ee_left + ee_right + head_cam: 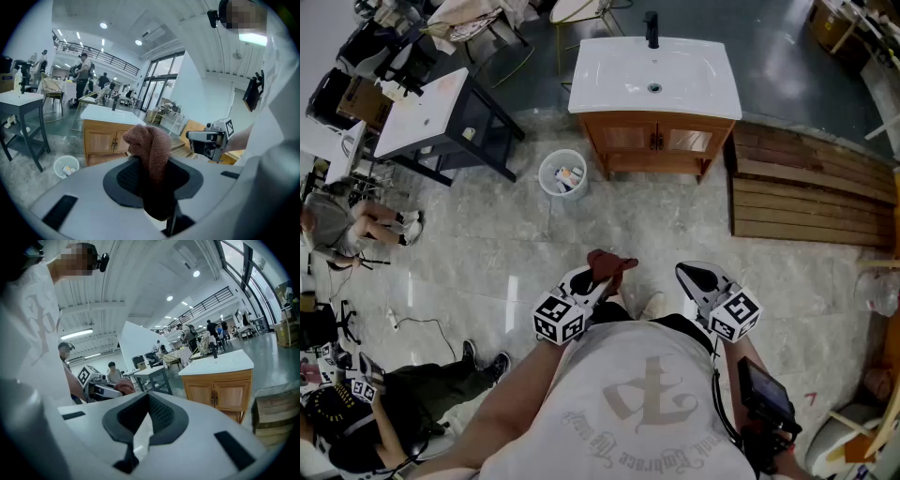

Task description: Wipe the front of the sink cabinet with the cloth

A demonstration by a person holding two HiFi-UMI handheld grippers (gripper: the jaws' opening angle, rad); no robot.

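Note:
The sink cabinet point(656, 139) is wooden with two doors and a white basin top; it stands across the floor, well ahead of me. A reddish-brown cloth point(610, 266) hangs bunched from my left gripper point(598, 279), which is shut on it at waist height. In the left gripper view the cloth point(152, 143) droops over the jaws of the left gripper point(151, 164), with the cabinet point(101, 139) far behind. My right gripper point(692, 274) is held level beside it, shut and empty. The right gripper view shows the right gripper point(149, 401) and the cabinet point(228, 394) at a distance.
A white waste bin point(562, 174) stands left of the cabinet. A dark-framed table with a white top point(441, 117) is further left. Wooden slats point(811, 192) lie right of the cabinet. People sit at the left edge point(337, 225).

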